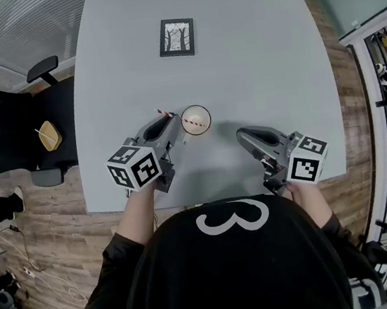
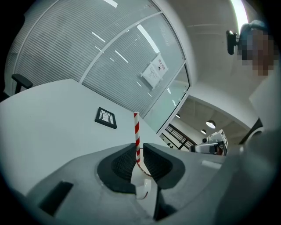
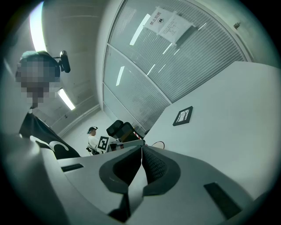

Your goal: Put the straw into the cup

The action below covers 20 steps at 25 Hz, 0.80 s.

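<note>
A white paper cup (image 1: pixel 207 117) stands near the front middle of the grey table (image 1: pixel 259 62). A red-and-white striped straw (image 1: pixel 165 113) leans out of the cup toward the left. My left gripper (image 1: pixel 175 123) is at the cup's left side with the straw (image 2: pixel 136 129) upright between its jaws. The jaws stand slightly apart: the straw lies against the left pad, with a thin gap on its right. Part of the cup (image 2: pixel 142 182) shows low in the gap. My right gripper (image 1: pixel 241 135) rests right of the cup, apart from it. Its pads (image 3: pixel 151 165) meet, with nothing between them.
A small black-framed picture (image 1: pixel 176 37) lies flat at the far middle of the table. A black office chair (image 1: pixel 5 134) stands off the table's left edge. Both grippers are close to the table's front edge, by the person's body (image 1: pixel 232 273).
</note>
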{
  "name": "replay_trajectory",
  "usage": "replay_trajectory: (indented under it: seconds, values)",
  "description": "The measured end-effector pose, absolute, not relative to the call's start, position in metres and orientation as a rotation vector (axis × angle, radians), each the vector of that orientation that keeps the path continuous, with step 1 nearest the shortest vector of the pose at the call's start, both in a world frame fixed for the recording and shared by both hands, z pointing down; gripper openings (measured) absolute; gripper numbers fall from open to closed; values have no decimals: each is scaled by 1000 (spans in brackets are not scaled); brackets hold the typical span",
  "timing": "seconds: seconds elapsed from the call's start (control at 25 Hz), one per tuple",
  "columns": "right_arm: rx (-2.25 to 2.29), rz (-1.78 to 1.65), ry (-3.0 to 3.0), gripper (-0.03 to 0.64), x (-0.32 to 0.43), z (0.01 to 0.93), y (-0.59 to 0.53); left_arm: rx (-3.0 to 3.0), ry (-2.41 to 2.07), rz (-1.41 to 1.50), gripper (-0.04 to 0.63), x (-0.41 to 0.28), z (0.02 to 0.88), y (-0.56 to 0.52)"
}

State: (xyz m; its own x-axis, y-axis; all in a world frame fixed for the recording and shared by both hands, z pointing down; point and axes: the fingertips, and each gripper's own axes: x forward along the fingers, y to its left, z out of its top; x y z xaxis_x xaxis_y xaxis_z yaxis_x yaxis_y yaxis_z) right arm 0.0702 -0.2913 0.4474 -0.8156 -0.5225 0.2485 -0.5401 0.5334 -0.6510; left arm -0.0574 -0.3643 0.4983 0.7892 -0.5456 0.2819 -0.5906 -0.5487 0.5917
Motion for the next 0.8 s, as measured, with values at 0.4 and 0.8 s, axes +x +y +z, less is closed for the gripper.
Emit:
replay_trajectory:
  seconds: [0.4,0.8]
  values:
    - [916,1115,-2775,15,56,435,-281,2264,-886,84,129,-83,492,-346]
    - [891,1077,-2821,14,35,422,-252,2329,-837,71,117,-97,460,-299]
